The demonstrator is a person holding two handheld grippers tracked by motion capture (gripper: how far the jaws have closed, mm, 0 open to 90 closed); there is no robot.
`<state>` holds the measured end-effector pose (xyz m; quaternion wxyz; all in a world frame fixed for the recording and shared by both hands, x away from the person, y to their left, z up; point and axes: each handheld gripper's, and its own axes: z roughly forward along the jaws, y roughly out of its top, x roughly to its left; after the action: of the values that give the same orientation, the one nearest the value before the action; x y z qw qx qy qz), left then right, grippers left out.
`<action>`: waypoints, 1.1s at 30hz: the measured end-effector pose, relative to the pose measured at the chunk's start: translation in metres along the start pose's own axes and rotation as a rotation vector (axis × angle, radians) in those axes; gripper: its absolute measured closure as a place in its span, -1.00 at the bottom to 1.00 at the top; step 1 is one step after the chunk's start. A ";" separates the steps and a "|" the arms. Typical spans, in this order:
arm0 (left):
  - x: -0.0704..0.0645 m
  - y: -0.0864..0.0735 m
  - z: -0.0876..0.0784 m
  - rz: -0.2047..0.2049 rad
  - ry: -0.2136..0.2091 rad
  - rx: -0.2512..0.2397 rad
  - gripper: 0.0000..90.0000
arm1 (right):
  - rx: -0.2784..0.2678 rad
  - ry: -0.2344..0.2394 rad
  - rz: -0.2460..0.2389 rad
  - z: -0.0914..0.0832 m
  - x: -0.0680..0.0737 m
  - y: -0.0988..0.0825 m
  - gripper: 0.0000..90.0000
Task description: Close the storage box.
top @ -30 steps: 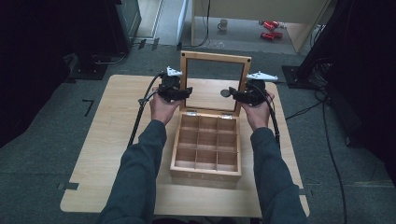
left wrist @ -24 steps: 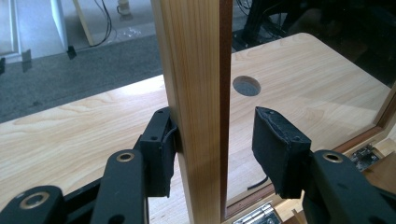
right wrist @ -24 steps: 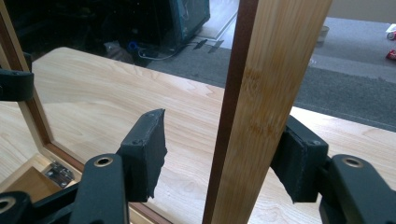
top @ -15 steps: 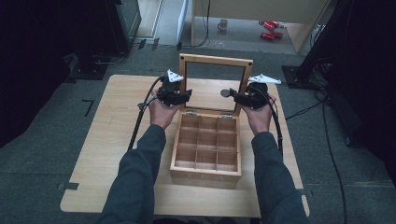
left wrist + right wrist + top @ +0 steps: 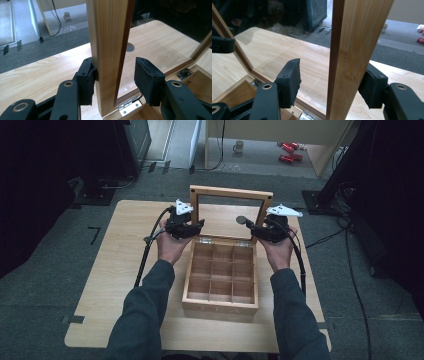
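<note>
A wooden box [image 5: 220,311] with several empty compartments stands mid-table, its glass-paned lid [image 5: 231,193] raised upright on hinges [image 5: 128,106]. My left gripper [image 5: 192,226] straddles the lid's left frame bar [image 5: 107,50]. Its jaws are open: one pad [image 5: 86,80] touches the wood, the other stands apart behind the glass. My right gripper [image 5: 255,231] straddles the right frame bar [image 5: 354,50] the same way, open, with its outer pad [image 5: 372,87] against the wood. The left gripper [image 5: 116,68] and the right gripper [image 5: 332,72] both look along the lid.
The light wooden table [image 5: 125,270] has bare room on both sides of the box and a round hole [image 5: 130,46] behind the lid. Cables trail from both grippers along the forearms. A mug [image 5: 239,145] and red items [image 5: 288,152] lie on the floor beyond.
Both grippers and the lid's top edge sit slightly lower in the high view than a second ago. The jaws stay open around the frame bars.
</note>
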<state>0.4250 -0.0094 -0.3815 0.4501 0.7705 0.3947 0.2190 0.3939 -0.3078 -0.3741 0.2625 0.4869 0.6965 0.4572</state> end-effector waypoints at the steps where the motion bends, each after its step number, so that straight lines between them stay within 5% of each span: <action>1: -0.002 -0.001 -0.002 -0.002 -0.001 -0.006 0.16 | 0.002 -0.001 -0.004 -0.001 0.001 0.000 -0.12; 33: 0.001 -0.016 -0.039 0.004 -0.056 -0.060 0.19 | -0.043 0.040 -0.014 -0.028 0.014 -0.020 -0.15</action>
<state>0.3917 0.0165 -0.3756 0.4835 0.7632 0.3735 0.2102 0.3569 -0.3082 -0.3784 0.2621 0.4669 0.6950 0.4798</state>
